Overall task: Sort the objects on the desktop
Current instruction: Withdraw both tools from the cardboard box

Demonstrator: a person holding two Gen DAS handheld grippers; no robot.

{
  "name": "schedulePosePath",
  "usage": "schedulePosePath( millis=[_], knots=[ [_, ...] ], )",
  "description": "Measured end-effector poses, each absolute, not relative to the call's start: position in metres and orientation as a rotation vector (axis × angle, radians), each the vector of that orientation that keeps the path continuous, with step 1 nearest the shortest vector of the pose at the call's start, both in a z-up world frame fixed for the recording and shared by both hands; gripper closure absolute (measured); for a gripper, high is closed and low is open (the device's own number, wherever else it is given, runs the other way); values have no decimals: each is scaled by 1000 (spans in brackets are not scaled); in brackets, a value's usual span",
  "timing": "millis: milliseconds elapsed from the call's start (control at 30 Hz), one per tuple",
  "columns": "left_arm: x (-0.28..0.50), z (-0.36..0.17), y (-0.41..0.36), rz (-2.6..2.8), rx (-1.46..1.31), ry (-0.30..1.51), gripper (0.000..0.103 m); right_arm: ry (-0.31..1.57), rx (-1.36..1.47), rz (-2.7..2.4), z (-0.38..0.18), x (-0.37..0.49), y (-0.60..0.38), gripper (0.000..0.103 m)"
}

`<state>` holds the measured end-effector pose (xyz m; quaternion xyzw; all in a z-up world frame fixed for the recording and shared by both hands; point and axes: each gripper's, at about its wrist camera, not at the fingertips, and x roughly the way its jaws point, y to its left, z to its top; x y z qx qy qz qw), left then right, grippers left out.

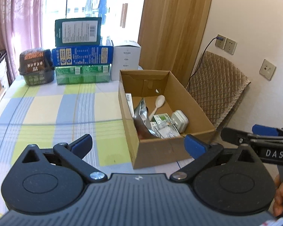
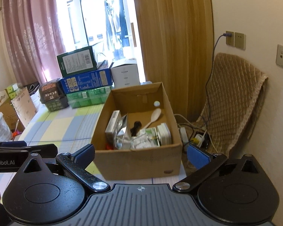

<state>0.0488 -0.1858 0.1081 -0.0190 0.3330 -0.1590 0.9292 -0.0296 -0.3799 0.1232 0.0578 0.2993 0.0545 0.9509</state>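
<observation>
Cardboard box (image 1: pixel 160 146) at the right edge of the checked tablecloth (image 1: pixel 47 113), near its front corner; holds a plastic spoon (image 1: pixel 157 104), a foil pouch (image 1: pixel 141 116), a white adapter (image 1: pixel 180 120) and small green-labelled packs (image 1: pixel 161 117). Probably light throughout: spoon stiff, best taken at mid-handle; pouch crinkly and slippery, best pinched at its top seam; box walls thin, likely to flex. Left gripper (image 1: pixel 138 144) and right gripper (image 2: pixel 140 155) both spread wide, nothing between the jaws. Legible: "HONGLU", inverted, on the dark tub (image 1: pixel 36 66) at the far edge; "DAS" and "enRobot.AI" on the gripper bodies.
</observation>
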Motion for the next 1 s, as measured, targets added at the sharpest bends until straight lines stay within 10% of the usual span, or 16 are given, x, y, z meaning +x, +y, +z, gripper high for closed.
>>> schedulePosePath(
  millis=[1000],
  knots=[
    [25, 95, -187, -299, -14, 702, 1, 630, 92, 87, 114, -46, -379, 2]
  ],
)
